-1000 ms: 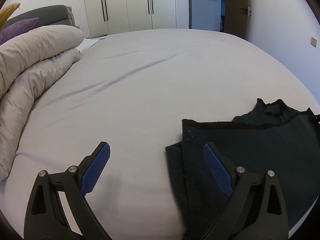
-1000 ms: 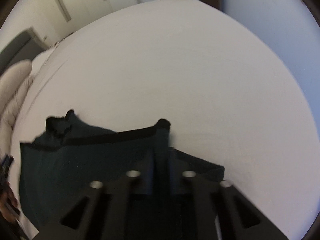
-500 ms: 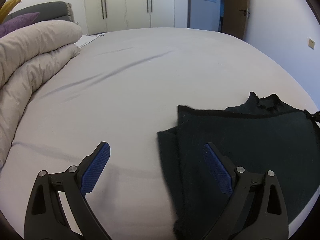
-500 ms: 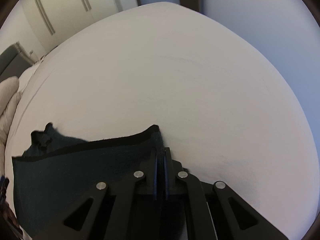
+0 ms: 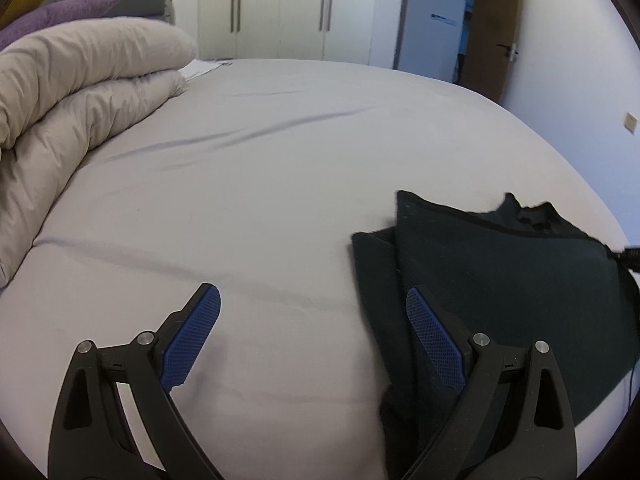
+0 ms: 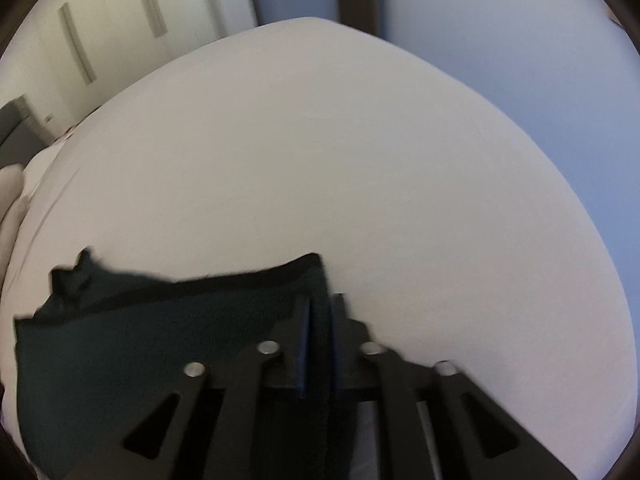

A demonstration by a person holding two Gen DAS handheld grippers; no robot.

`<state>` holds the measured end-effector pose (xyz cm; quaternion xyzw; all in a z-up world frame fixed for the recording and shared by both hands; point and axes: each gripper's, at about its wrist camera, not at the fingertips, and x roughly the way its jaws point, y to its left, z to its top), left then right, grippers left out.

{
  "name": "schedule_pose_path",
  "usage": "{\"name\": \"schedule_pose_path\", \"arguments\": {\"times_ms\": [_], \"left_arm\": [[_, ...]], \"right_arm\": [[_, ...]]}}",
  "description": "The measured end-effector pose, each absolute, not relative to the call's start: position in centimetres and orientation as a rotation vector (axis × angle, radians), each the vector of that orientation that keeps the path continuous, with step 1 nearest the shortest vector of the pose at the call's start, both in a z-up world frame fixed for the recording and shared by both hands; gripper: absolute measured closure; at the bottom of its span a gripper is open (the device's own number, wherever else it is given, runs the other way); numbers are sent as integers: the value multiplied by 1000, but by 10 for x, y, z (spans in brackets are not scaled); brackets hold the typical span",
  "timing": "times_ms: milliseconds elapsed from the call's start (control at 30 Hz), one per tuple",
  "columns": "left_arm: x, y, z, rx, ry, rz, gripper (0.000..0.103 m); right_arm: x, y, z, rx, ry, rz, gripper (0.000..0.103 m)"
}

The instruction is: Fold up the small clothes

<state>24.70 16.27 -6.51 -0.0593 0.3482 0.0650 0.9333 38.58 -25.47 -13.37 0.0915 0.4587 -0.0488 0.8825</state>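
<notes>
We see a dark garment (image 5: pixel 500 280) lying folded on the bed (image 5: pixel 280 184), on the pale sheet, well apart from the rolled beige duvet (image 5: pixel 80 92) that sits by the purple pillow (image 5: pixel 60 12). Our left gripper (image 5: pixel 312 312) hangs with its jaws wide and nothing between them; one blue pad (image 5: pixel 434 340) sits over the garment's edge, the other over bare sheet beside the garment. Our right gripper (image 6: pixel 322 312) is at the garment's (image 6: pixel 160 340) near corner, its jaws opening; a fold of the cloth stands in the narrow gap between them, and the pads appear to have let go of it. A ragged bit of cloth pokes out at the garment's far corner.
</notes>
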Motion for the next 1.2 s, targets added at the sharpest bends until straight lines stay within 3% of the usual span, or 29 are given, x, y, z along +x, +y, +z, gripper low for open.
{"name": "schedule_pose_path", "arguments": {"times_ms": [33,67,100,233,300,533,833,967,1100,1200], "left_arm": [[245,158,-64,-105,708,119,8],[243,150,-62,-73,698,107,8],[240,144,-60,-44,688,97,8],[238,111,-65,113,696,75,8],[242,99,-80,161,746,72,8],[244,102,-112,141,881,82,7],[239,112,-123,74,955,122,7],[231,132,-103,-62,936,75,12],[234,158,-53,-169,747,62,9],[275,170,-44,-295,780,-68,9]], "right_arm": [[382,-255,-131,215,950,-66,49],[376,-257,-125,245,930,-38,31],[371,-258,-120,249,915,-61,24],[344,-263,-97,266,822,-86,28],[327,-259,-92,278,814,-54,37],[276,-294,-81,435,704,-115,42],[291,-271,-101,446,756,-30,44],[313,-259,-116,405,839,-6,44],[303,-249,-123,344,816,33,44],[297,-248,-128,351,805,54,44]]}}
